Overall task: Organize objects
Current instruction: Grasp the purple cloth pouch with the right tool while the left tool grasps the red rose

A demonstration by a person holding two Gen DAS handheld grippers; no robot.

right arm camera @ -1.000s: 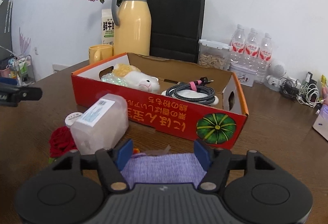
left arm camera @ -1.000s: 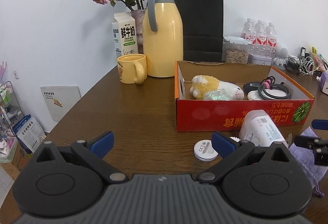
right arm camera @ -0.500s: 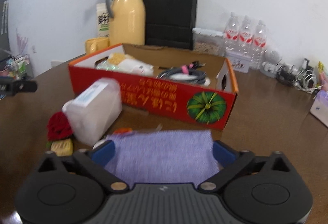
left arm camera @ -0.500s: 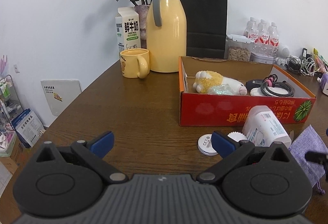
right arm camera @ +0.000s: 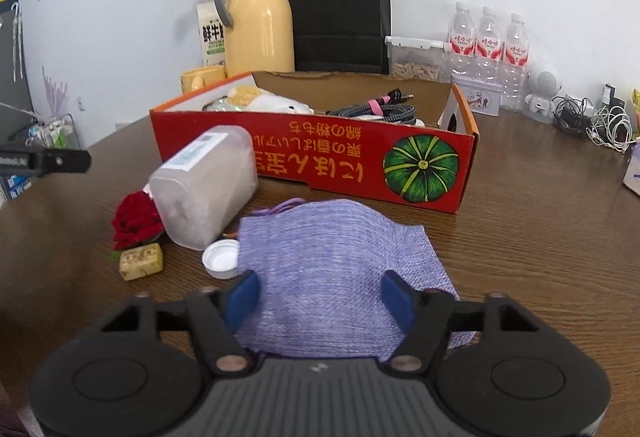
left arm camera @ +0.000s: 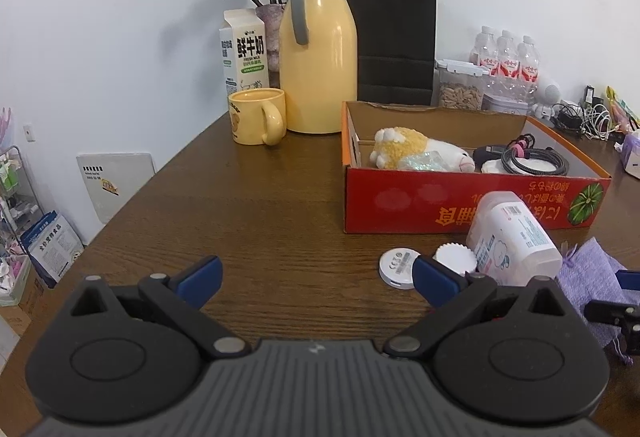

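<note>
A purple woven pouch (right arm camera: 332, 257) lies on the wooden table in front of the red cardboard box (right arm camera: 320, 165). My right gripper (right arm camera: 320, 297) straddles its near end; the jaws are closing, the blue pads press on its sides and the cloth humps up between them. Left of the pouch lie a clear plastic jar (right arm camera: 208, 189) on its side, a white cap (right arm camera: 222, 259), a red rose (right arm camera: 136, 221) and a small tan block (right arm camera: 142, 261). My left gripper (left arm camera: 316, 277) hovers open over bare table, with nothing between its fingers, left of a white disc (left arm camera: 396, 267) and the jar (left arm camera: 512, 245).
The red box (left arm camera: 460, 205) holds a plush toy (left arm camera: 416, 153) and coiled cables (left arm camera: 532, 161). Behind it stand a yellow jug (left arm camera: 318, 57), a yellow mug (left arm camera: 256, 117), a milk carton (left arm camera: 244, 53), a black paper bag (left arm camera: 392, 33), water bottles (left arm camera: 506, 57) and tangled chargers (left arm camera: 588, 117).
The right jaws spread wide around the pouch, then came in on it, and the flat cloth now bulges between the pads. The left gripper has kept open.
</note>
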